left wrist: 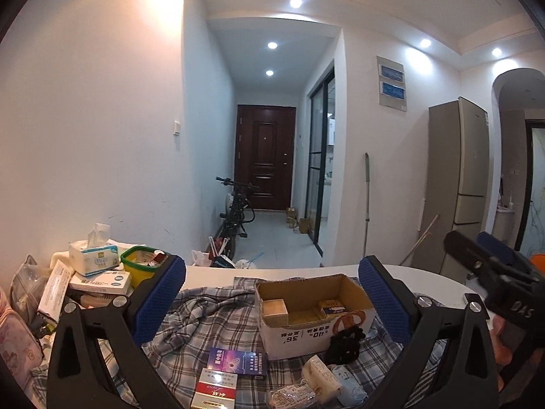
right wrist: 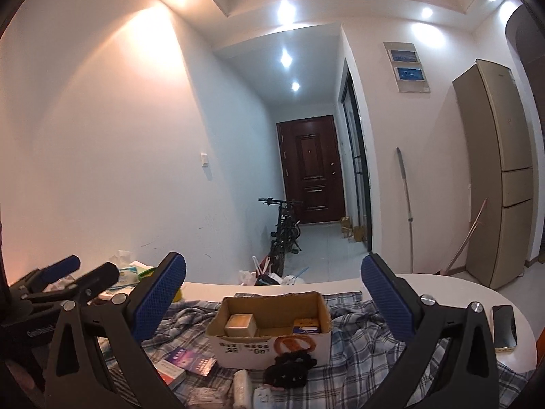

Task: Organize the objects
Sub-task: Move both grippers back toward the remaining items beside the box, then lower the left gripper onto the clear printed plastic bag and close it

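An open cardboard box (left wrist: 306,335) stands on a plaid cloth (left wrist: 204,317) over a white table (left wrist: 272,271). Inside are a tan box (left wrist: 275,312) and a small blue-and-yellow box (left wrist: 332,306). A black scrunchie (left wrist: 344,344) lies against its front. A purple box (left wrist: 236,361), a red-and-white box (left wrist: 216,388) and white packets (left wrist: 322,378) lie nearer. My left gripper (left wrist: 272,293) is open and empty above the cloth, before the box. My right gripper (right wrist: 272,296) is open and empty, level with the same box (right wrist: 269,323) and the scrunchie (right wrist: 289,368).
At the left are a tissue pack (left wrist: 93,255), flat boxes and a green container (left wrist: 139,262). A phone (right wrist: 504,327) lies on the table's right end. Beyond the table are a bicycle (left wrist: 235,218), a hallway door and a fridge (right wrist: 500,184).
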Tool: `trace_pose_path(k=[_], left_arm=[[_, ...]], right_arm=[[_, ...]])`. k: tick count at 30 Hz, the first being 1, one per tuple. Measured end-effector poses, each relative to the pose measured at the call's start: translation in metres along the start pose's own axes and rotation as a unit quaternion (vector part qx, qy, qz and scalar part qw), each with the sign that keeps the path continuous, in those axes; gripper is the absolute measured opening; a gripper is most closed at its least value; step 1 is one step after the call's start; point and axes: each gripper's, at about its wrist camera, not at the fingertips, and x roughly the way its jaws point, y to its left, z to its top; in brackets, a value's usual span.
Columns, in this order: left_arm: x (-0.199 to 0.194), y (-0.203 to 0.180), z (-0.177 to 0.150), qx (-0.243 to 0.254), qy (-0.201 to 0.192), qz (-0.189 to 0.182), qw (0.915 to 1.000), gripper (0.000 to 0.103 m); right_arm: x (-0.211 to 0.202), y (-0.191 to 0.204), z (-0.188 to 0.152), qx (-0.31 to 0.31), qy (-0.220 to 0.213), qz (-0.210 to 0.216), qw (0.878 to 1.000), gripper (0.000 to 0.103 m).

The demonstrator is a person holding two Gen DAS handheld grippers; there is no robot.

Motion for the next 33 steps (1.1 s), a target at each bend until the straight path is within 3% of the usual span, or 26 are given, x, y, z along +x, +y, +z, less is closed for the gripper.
trace_pose_path(k=[4, 8, 10, 13, 16, 21, 26, 30, 33], left_arm=[[0.013, -0.002, -0.007, 0.003, 0.012, -0.006, 0.9999, 0.103], [0.038, -0.002, -0.022, 0.007, 0.031, -0.002, 0.9995, 0.103], [0.051, 0.0, -0.034, 0.008, 0.045, 0.003, 0.999, 0.103], [0.071, 0.005, -0.059, 0.001, 0.085, 0.001, 0.9964, 0.103], [0.093, 0.01, -0.077, -0.013, 0.127, -0.012, 0.9918, 0.103], [0.124, 0.014, -0.105, -0.017, 0.191, -0.023, 0.9812, 0.103], [0.139, 0.013, -0.124, -0.038, 0.254, -0.058, 0.9646, 0.103], [0.139, 0.012, -0.124, -0.009, 0.233, -0.016, 0.9722, 0.103], [0.145, 0.02, -0.127, -0.019, 0.242, -0.003, 0.9701, 0.103]], right_arm=[[0.021, -0.006, -0.011, 0.015, 0.04, 0.028, 0.999, 0.103], [0.043, -0.012, -0.025, 0.011, 0.066, 0.021, 0.998, 0.103], [0.063, -0.016, -0.034, 0.008, 0.111, 0.024, 0.994, 0.103], [0.096, -0.028, -0.054, 0.037, 0.218, 0.051, 0.974, 0.103], [0.116, -0.029, -0.075, 0.042, 0.268, 0.051, 0.961, 0.103], [0.124, -0.025, -0.091, 0.019, 0.278, 0.05, 0.959, 0.103], [0.14, -0.027, -0.106, 0.044, 0.337, 0.08, 0.937, 0.103], [0.139, -0.03, -0.105, 0.032, 0.316, 0.046, 0.947, 0.103], [0.14, -0.036, -0.101, 0.029, 0.297, 0.024, 0.954, 0.103]])
